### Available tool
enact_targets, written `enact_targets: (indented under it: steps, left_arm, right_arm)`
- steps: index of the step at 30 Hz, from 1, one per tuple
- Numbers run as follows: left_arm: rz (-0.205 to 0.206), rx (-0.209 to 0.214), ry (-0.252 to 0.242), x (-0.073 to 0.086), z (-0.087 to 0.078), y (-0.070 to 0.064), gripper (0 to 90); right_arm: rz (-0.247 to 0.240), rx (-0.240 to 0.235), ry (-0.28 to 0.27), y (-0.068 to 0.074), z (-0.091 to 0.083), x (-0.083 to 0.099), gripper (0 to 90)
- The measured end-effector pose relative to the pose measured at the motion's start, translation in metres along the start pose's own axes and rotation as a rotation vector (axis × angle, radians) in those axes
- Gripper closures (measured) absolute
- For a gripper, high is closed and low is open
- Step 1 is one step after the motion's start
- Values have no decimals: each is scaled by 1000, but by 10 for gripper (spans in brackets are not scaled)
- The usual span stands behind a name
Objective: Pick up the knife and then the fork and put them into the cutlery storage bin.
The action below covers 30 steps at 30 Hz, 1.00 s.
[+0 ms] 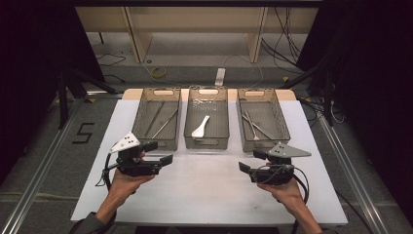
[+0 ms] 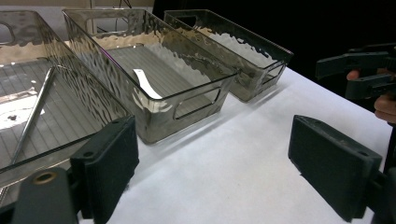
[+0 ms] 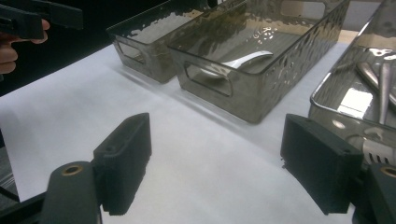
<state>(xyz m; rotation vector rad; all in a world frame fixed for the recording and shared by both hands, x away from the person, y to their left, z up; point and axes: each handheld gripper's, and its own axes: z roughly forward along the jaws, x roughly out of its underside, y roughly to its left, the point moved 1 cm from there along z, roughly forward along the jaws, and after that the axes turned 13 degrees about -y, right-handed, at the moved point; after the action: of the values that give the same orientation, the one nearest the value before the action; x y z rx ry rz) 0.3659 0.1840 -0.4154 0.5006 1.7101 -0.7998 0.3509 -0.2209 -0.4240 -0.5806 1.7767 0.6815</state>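
We note the left tool [image 1: 158, 152] with jaws spread wide, gripping nothing, poised above the white bench [image 1: 204, 190]; the right tool [image 1: 252, 161] likewise wide open and empty. Each hand grasps its tool from below, forearms entering from the near edge, jaws pointing inward toward each other. Just beyond the tools stand three clear bins: the left bin [image 1: 141, 117] holds long metal utensils, the middle bin [image 1: 192, 114] a white spoon [image 1: 200, 127], the right bin [image 1: 277, 114] metal cutlery.
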Motion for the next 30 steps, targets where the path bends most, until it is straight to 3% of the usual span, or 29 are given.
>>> enact_targets:
  steps: [13, 30]
  left_arm:
    - [2, 14, 15, 2, 0, -3, 156]
    - [7, 20, 25, 4, -3, -5, 156]
  right_arm:
    - [18, 29, -28, 1, -18, 15, 232]
    - [-7, 50, -15, 8, -26, 23, 218]
